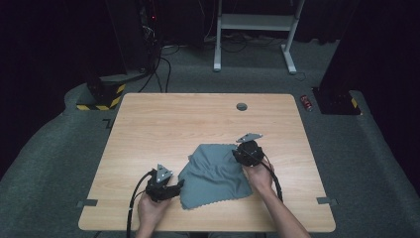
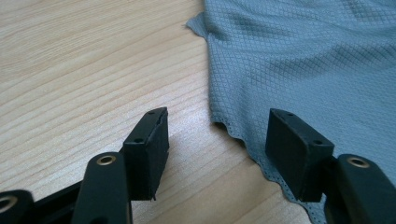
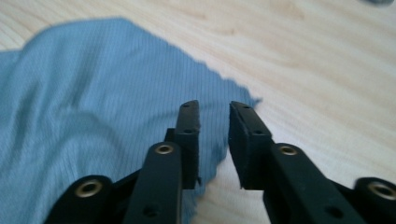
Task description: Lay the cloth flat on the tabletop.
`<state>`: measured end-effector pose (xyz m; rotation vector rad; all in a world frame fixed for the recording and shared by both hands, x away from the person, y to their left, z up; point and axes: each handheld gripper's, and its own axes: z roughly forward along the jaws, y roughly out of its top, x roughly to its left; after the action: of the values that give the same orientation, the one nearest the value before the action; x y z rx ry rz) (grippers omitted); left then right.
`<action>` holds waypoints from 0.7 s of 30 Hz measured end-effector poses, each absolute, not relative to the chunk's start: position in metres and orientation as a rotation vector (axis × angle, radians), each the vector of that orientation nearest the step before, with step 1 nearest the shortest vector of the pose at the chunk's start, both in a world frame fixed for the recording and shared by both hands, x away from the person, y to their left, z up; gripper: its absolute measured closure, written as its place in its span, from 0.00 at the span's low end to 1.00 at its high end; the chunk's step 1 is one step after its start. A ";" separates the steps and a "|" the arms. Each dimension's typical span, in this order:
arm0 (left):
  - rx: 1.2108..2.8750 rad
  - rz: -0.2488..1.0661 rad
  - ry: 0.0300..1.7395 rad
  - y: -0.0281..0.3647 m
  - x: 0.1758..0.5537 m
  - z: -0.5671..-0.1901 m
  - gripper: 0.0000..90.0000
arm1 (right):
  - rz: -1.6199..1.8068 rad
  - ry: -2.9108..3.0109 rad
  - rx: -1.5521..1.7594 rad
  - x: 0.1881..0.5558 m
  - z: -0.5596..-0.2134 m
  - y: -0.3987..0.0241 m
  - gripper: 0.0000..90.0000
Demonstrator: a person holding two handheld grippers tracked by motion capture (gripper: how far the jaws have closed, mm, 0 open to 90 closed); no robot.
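Observation:
A grey-blue cloth [image 1: 215,173] lies rumpled on the wooden table [image 1: 198,114], toward the near middle. My left gripper [image 1: 179,186] rests at the cloth's near-left edge, pointing right. In the left gripper view the left gripper [image 2: 217,116] stands open over bare wood, with the scalloped hem of the cloth [image 2: 303,56] running under its right jaw. My right gripper [image 1: 237,148] sits at the cloth's far right corner. In the right gripper view the right gripper [image 3: 214,106] is open by a narrow gap, just above that corner of the cloth [image 3: 93,93], with nothing pinched between the pads.
A round cable hole [image 1: 241,106] sits near the table's far edge. Tape marks [image 1: 86,203] flank the table on the carpet. A red can [image 1: 307,103] lies on the floor at the far right, and a white desk frame [image 1: 252,29] stands behind.

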<state>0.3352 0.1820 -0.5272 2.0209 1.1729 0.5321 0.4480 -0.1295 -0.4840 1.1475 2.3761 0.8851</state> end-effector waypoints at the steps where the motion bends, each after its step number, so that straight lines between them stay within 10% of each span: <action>1: 2.021 0.532 1.173 0.182 0.335 -0.527 0.44 | 0.875 2.389 1.163 0.448 -0.487 -0.131 0.77; 5: 2.021 0.532 1.173 0.182 0.335 -0.527 0.44 | 0.822 2.432 1.205 0.452 -0.503 -0.131 0.72; 11: 2.020 0.534 1.173 0.182 0.335 -0.527 0.44 | 0.771 2.469 1.096 0.452 -0.506 -0.124 0.99; 21: 1.973 0.437 1.188 0.191 0.342 -0.526 0.49 | 0.760 2.359 1.182 0.455 -0.497 -0.142 0.87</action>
<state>0.3416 0.1908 -0.5259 1.9726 1.1876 0.4370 0.4551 -0.1425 -0.4971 1.1819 2.3592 0.7596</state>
